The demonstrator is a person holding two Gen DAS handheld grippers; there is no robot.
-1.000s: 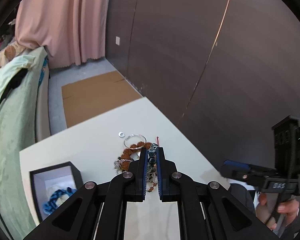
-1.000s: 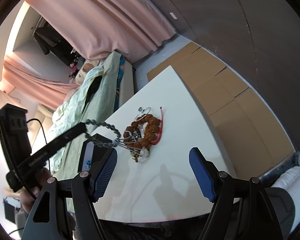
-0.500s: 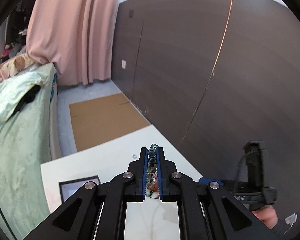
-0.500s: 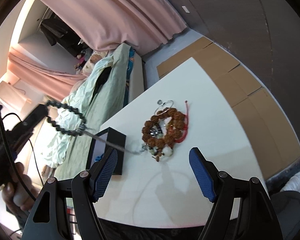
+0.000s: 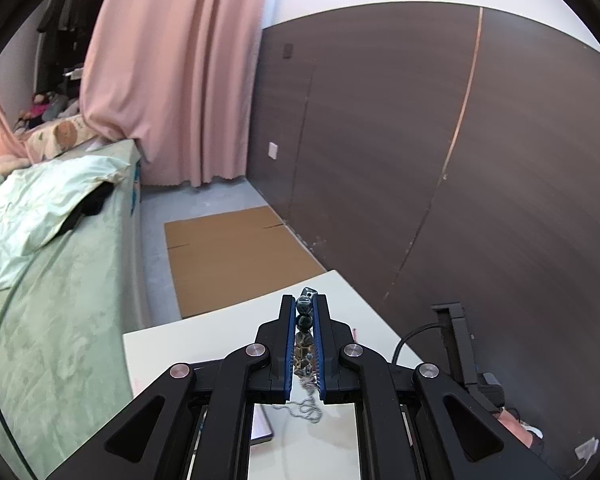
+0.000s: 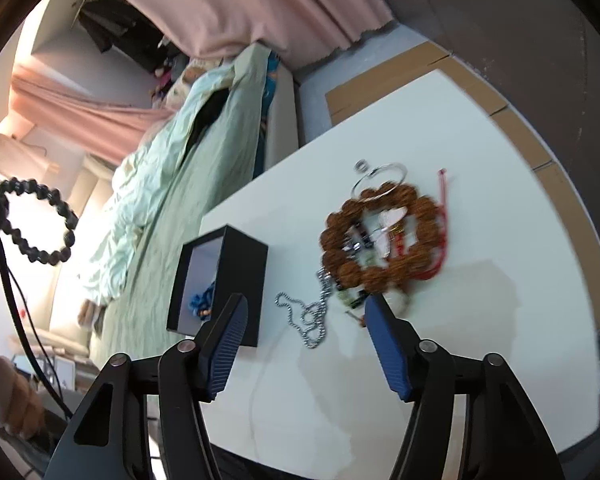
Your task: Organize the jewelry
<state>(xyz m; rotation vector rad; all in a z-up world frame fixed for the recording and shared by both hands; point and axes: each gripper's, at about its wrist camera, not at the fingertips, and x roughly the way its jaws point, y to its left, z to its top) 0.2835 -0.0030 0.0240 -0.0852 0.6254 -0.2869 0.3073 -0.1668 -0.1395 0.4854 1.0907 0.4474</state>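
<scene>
Left tongs (image 5: 304,312) stay clenched on the dark bead bracelet (image 5: 305,312), lifted higher than before, desk (image 5: 204,340) sunk toward 6 o'clock. Right tongs (image 6: 304,320), closing with nothing gripped, now hover over the silver chain (image 6: 308,320); black box (image 6: 236,272) at 9 o'clock.

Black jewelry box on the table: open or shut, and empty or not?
Open and not empty: the black jewelry box has no lid on, and blue beads lie inside it.
</scene>
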